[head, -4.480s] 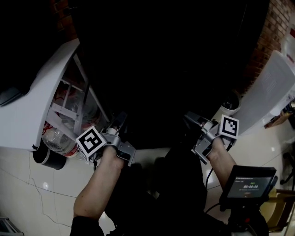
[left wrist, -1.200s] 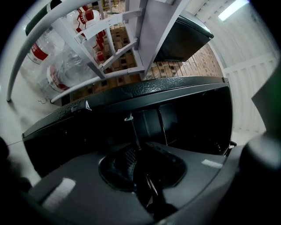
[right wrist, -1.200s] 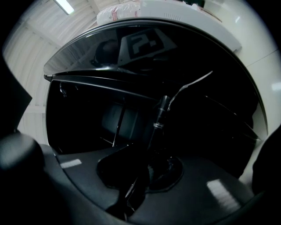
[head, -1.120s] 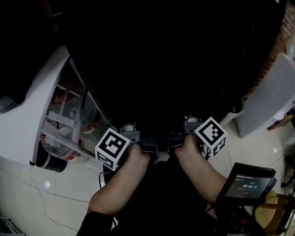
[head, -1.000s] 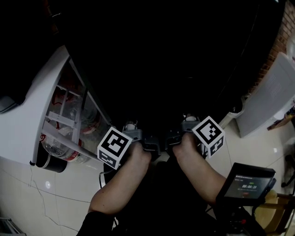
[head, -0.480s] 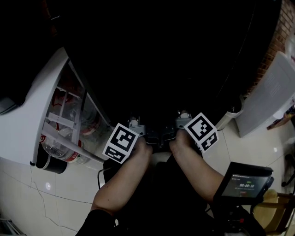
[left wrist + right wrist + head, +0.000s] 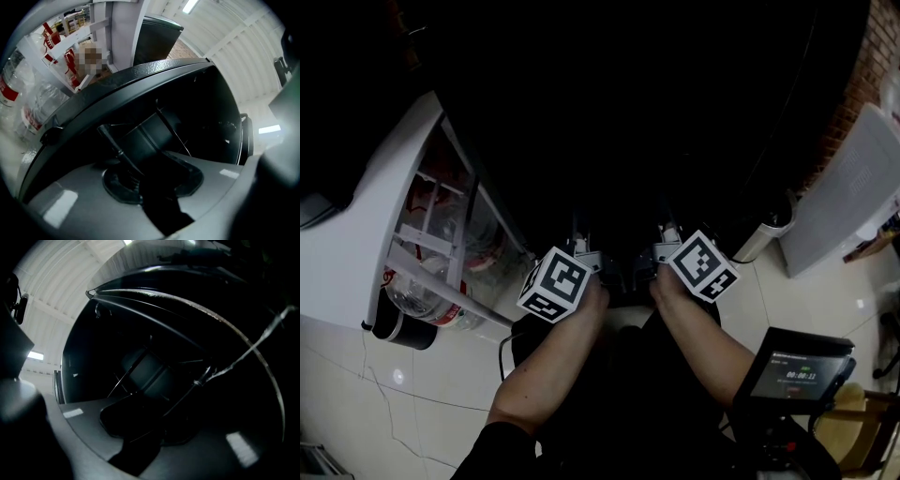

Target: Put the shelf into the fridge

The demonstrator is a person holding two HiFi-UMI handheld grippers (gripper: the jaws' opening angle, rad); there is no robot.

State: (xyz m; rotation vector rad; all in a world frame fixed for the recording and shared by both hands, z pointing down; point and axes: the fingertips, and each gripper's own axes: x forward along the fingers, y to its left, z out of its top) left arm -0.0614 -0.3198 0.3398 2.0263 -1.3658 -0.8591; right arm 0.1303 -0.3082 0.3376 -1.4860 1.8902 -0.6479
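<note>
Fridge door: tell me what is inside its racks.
Clear plastic bottles with red labels lie behind the white rails of the fridge door. The rails and the door's wall cover them partly, so their number is unclear.

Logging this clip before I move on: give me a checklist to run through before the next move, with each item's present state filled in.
1. Left tool has let go: ok; its jaws have just been opening, nothing seen between them.
2. Right tool has let go: ok; its jaws too have just been opening, nothing seen between them.
3. Glossy grey flat shelf seated on supports in the black fridge: cannot tell, too dark.
4. White fridge door swung wide open: ok.
5. Clear plastic bottles with red labels sit in the door rack: ok.
</note>
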